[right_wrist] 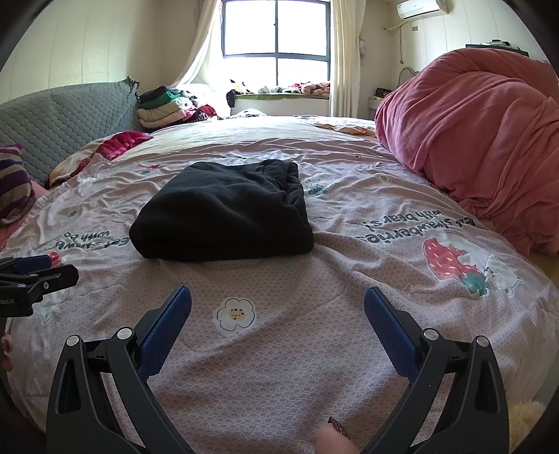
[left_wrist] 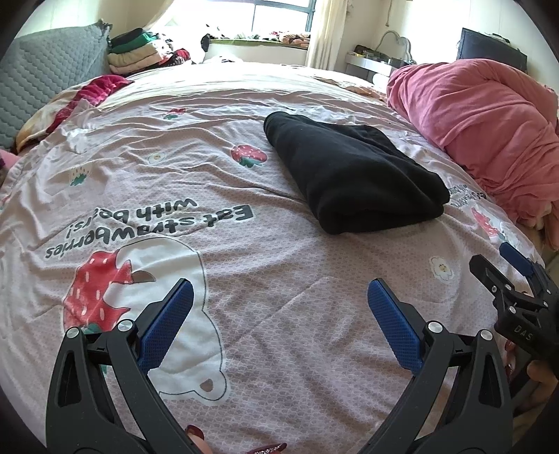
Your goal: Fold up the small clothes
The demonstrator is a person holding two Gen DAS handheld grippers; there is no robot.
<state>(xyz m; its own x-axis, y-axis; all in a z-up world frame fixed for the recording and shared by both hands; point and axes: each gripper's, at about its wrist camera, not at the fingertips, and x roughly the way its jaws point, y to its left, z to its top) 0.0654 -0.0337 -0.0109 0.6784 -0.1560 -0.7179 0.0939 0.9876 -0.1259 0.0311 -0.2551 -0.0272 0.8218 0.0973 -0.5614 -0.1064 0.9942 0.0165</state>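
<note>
A black garment (left_wrist: 353,174) lies folded into a thick rectangle on the pink strawberry-print bed sheet (left_wrist: 279,314). It also shows in the right wrist view (right_wrist: 223,213), ahead and slightly left. My left gripper (left_wrist: 279,297) is open and empty, held above the sheet short of the garment. My right gripper (right_wrist: 277,304) is open and empty, also short of the garment. The right gripper shows at the right edge of the left wrist view (left_wrist: 503,269). The left gripper shows at the left edge of the right wrist view (right_wrist: 38,272).
A bunched pink duvet (right_wrist: 471,139) lies on the right of the bed. A grey quilted headboard (right_wrist: 63,118) and a striped pillow (right_wrist: 14,185) are at the left. A stack of folded clothes (right_wrist: 164,108) sits at the far left, under the window (right_wrist: 276,31).
</note>
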